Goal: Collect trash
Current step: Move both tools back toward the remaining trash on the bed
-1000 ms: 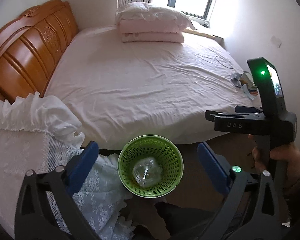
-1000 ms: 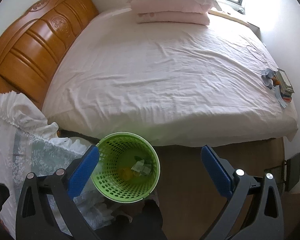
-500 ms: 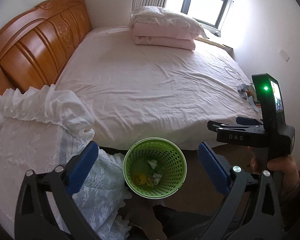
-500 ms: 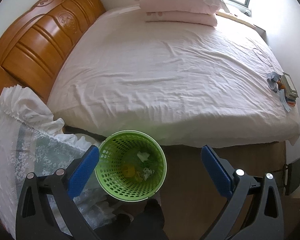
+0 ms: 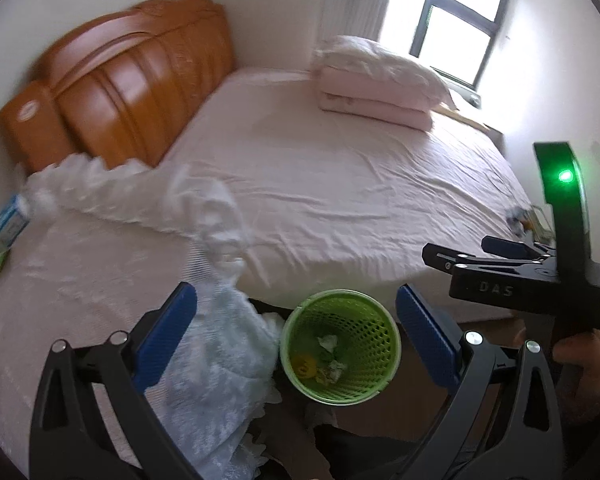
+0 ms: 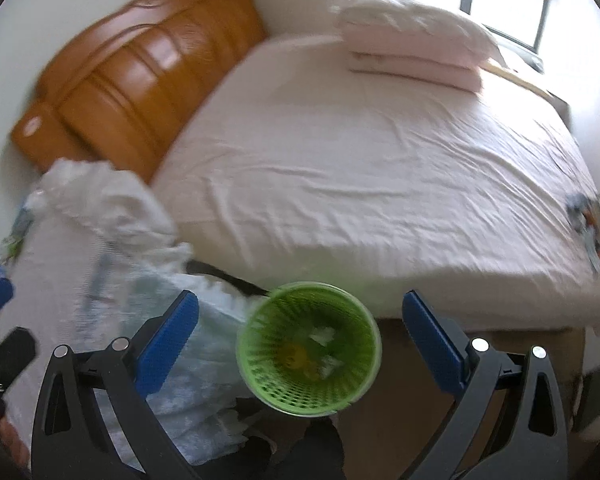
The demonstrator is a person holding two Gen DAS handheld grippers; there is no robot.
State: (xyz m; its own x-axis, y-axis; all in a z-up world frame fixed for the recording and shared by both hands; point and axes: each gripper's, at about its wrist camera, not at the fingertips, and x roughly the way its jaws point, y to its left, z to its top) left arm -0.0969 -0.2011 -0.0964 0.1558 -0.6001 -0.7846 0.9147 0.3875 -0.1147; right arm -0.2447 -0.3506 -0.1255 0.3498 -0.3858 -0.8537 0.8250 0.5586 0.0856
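A green mesh waste basket [image 5: 380,334] stands on the floor beside the bed, and it also shows in the right wrist view [image 6: 260,354]. Crumpled white paper [image 5: 327,342] and a yellow scrap [image 5: 302,364] lie in its bottom. My left gripper [image 5: 296,334] is open and empty, high above the basket. My right gripper [image 6: 300,338] is open and empty too, also above the basket; its body shows at the right of the left wrist view [image 5: 532,272].
A bed with a pink sheet [image 5: 340,184], folded bedding [image 5: 380,80] and a wooden headboard [image 5: 132,80] fills the far side. A lace-covered bedside table [image 5: 80,272] stands left of the basket, with small items [image 5: 8,228] at its far edge. Clutter [image 6: 592,224] lies at the bed's right edge.
Both grippers rose and swung left, so the basket looks smaller and more of the bedside table shows. The clear crumpled plastic seen over the basket a second ago is gone.
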